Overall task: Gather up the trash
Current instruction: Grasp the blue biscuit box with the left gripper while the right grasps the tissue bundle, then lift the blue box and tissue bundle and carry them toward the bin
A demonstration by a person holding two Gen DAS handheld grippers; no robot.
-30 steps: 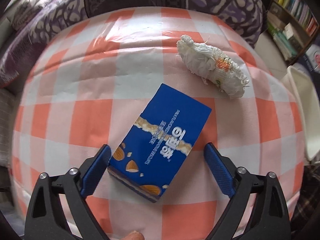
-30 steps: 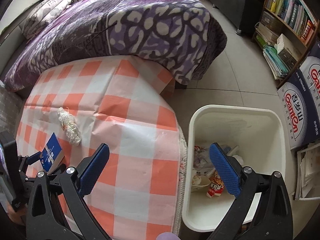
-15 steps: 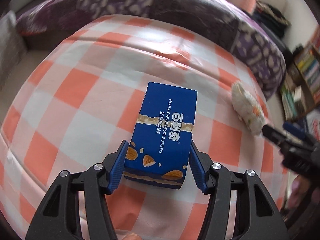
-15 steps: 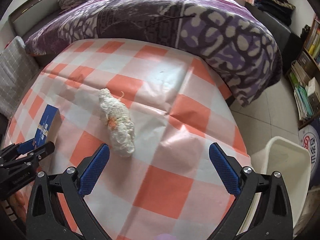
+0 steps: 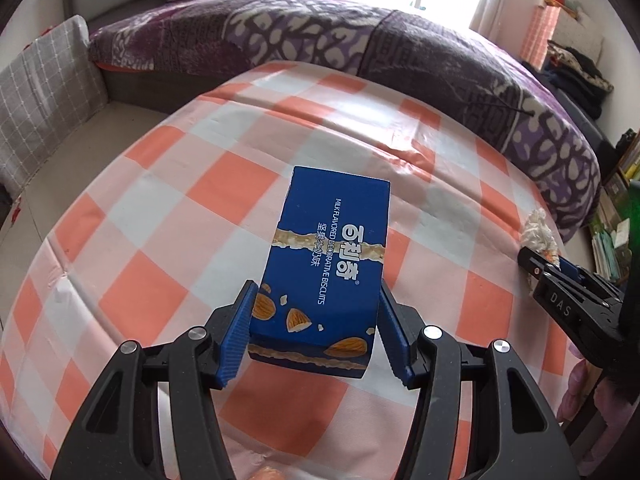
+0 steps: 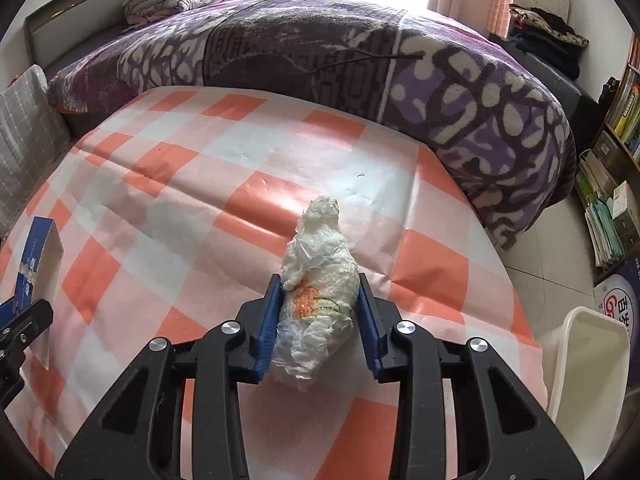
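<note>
A blue biscuit box [image 5: 328, 264] with almond pictures sits between the blue pads of my left gripper [image 5: 316, 286], which is shut on its near end. The box tilts up off the orange-and-white checked tablecloth [image 5: 160, 208]. From the right wrist view the box [image 6: 34, 252] shows at the far left edge. A crumpled white wrapper wad [image 6: 320, 240] with an orange patch lies on the cloth. My right gripper [image 6: 319, 280] is closing on it, both pads touching its sides. In the left wrist view the wad [image 5: 538, 232] and right gripper [image 5: 546, 262] show at the right.
A white bin [image 6: 588, 344] stands on the floor off the table's right edge. A bed with a purple patterned blanket [image 6: 320, 60] runs behind the table. Bookshelves [image 6: 616, 140] line the right wall. A grey checked cushion [image 5: 44, 92] is at the left.
My left gripper shut on the biscuit box and tilted it up. My right gripper swung left from over the bin to the wad, and its jaws came in from wide open onto it.
</note>
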